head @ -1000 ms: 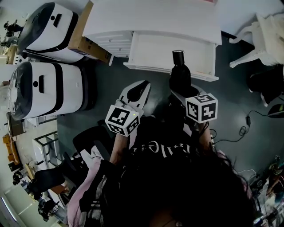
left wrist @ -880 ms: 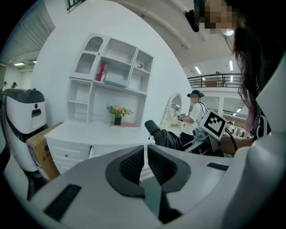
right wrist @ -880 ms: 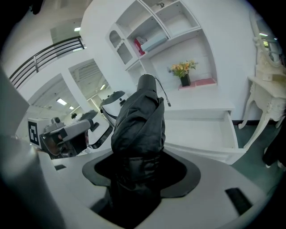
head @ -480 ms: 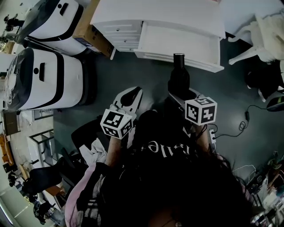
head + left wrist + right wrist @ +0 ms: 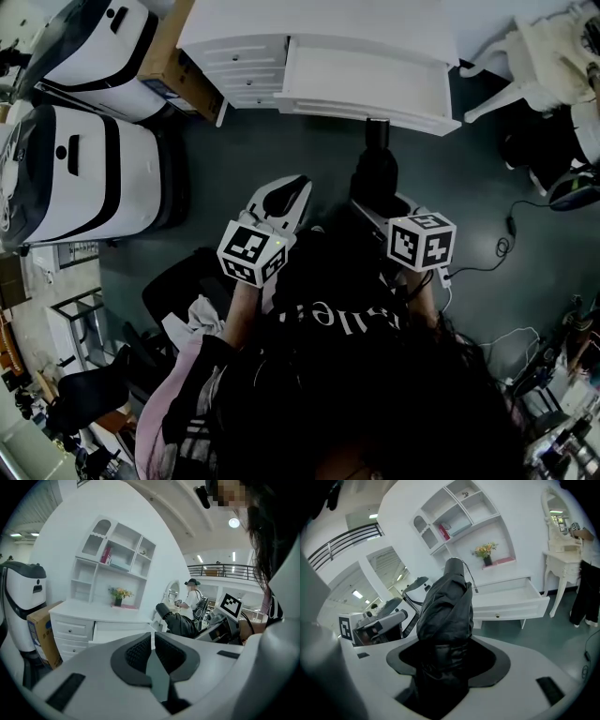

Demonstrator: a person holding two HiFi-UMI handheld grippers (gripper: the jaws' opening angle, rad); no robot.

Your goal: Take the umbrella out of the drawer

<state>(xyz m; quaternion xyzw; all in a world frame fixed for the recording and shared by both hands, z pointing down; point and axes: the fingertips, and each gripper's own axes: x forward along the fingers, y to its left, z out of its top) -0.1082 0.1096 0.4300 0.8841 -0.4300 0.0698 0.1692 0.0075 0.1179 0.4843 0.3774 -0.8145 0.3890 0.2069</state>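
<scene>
A folded black umbrella (image 5: 378,167) (image 5: 446,611) stands up out of my right gripper (image 5: 382,195) (image 5: 446,670), whose jaws are shut on its lower part. The umbrella is held over the dark floor, clear of the open white drawer (image 5: 370,89) (image 5: 513,601), and it also shows in the left gripper view (image 5: 180,622). My left gripper (image 5: 281,200) (image 5: 152,652) hangs beside it, jaws shut with nothing between them.
The white dresser (image 5: 323,42) with small drawers (image 5: 72,631) and a shelf unit stands ahead. A cardboard box (image 5: 178,70) leans at its left, next to two large white machines (image 5: 89,173). A white chair (image 5: 534,52) and cables (image 5: 506,239) lie at the right.
The umbrella and right gripper have drawn a little further back from the drawer. The left gripper has shifted slightly. The head view has drifted, so the dresser sits higher in frame.
</scene>
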